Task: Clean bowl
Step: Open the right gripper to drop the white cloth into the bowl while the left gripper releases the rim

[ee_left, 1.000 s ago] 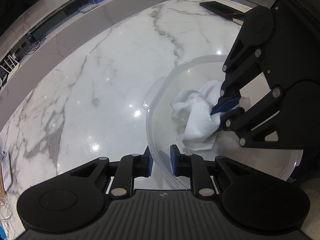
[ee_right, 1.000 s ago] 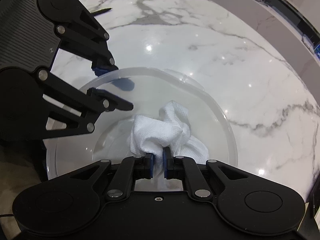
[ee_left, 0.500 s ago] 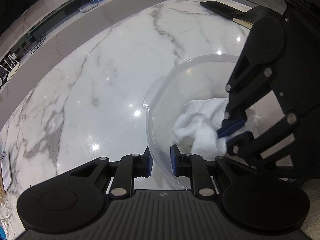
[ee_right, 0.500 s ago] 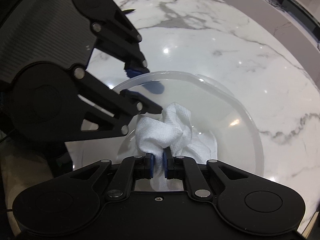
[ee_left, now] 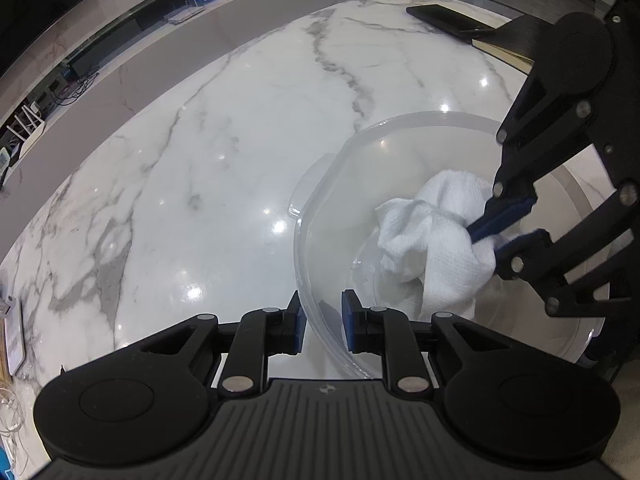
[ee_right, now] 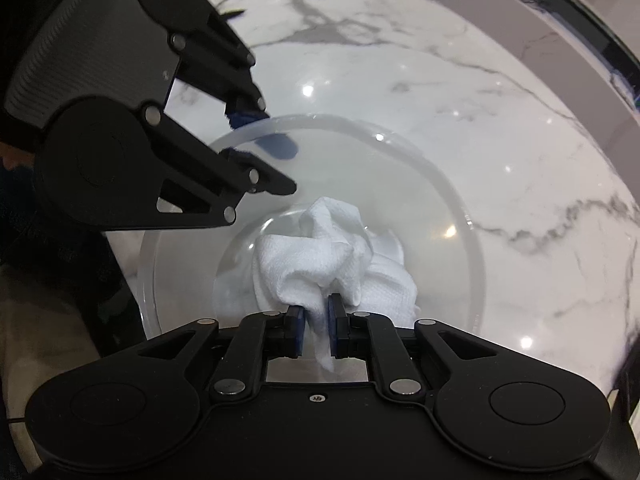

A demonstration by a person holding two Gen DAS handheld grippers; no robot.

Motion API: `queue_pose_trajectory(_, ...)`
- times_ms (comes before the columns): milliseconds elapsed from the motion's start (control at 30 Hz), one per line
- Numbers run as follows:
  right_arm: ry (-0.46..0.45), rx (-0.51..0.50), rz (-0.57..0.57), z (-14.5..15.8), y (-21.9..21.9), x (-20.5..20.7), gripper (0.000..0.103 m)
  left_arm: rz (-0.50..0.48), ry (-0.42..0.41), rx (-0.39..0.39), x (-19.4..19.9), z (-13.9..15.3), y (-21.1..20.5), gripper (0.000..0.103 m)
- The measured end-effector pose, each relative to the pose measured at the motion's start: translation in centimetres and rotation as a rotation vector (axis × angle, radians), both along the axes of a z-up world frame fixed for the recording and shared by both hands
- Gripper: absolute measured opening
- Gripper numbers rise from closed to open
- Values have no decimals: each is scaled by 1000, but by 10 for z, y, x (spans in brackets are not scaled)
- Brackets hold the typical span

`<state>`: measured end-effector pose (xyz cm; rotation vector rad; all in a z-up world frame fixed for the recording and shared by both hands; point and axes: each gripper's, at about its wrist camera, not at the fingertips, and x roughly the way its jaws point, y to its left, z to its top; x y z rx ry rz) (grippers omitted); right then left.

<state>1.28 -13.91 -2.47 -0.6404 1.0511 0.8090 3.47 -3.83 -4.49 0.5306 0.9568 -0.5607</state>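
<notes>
At six o'clock in the left wrist view, the left gripper (ee_left: pixel 322 322) is pinching the near rim of the clear, round plastic bowl (ee_left: pixel 320 216), one blue pad outside the wall and the other inside, jaws narrowed onto the thin plastic. Just past it, toward three o'clock, the crumpled white cloth (ee_left: pixel 434 236) is lying against the bowl's floor, and the right gripper (ee_left: pixel 502 232) is reaching in from the three o'clock edge with its blue-padded jaws clamped on a fold of that cloth. Beyond the bowl, the white marble tabletop with grey veins (ee_left: pixel 240 128) is spreading out toward twelve o'clock, and a flat black phone-like slab (ee_left: pixel 448 20) is lying near its far edge at one o'clock.

At six o'clock in the right wrist view, the right gripper (ee_right: pixel 318 324) is holding a bunched tail of the cloth (ee_right: pixel 332 264) between nearly closed jaws. The cloth is sitting in the middle of the bowl (ee_right: pixel 460 208), which is resting on the marble tabletop (ee_right: pixel 460 80). Farther off at ten o'clock, the left gripper (ee_right: pixel 260 140) is gripping the bowl's far rim.
</notes>
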Motion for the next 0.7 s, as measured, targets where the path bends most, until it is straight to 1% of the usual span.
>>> queue_pose_trajectory(33,-5,8,-6,2,-1,-1,21,12,1,-10,1,2,1,27)
queue_pose_trajectory(67,-11,15,-13,4,-3,-2,26,24,1,-20,2,4,2,31)
queue_pose_trajectory(100,-16,23,-19,6,-4,-3,29,32,-5,-26,2,6,3,34)
queue_pose_trajectory(167,-30,42,-33,11,-6,-5,39,46,-14,-38,2,9,4,34)
queue_pose_trajectory(233,-45,65,-48,17,-7,-7,45,61,-22,-51,3,13,6,34)
queue_pose_trajectory(300,-52,87,-64,22,-9,-8,46,75,-28,-64,2,18,9,35)
queue_pose_trajectory(333,-57,95,-73,24,-10,-8,48,80,-35,-65,1,20,9,39)
queue_pose_trajectory(400,-68,107,-93,28,-12,-8,51,90,-51,-71,-1,25,11,42)
queue_pose_trajectory(467,-74,113,-104,30,-9,-5,52,104,-64,-86,-3,30,13,43)
queue_pose_trajectory(567,-89,127,-121,37,-9,-8,54,145,-62,-149,-5,41,21,44)
queue_pose_trajectory(633,-106,140,-138,41,-8,-8,55,195,-53,-205,-4,53,27,50)
queue_pose_trajectory(700,-122,163,-160,46,-8,-8,56,230,-58,-232,-4,59,30,51)
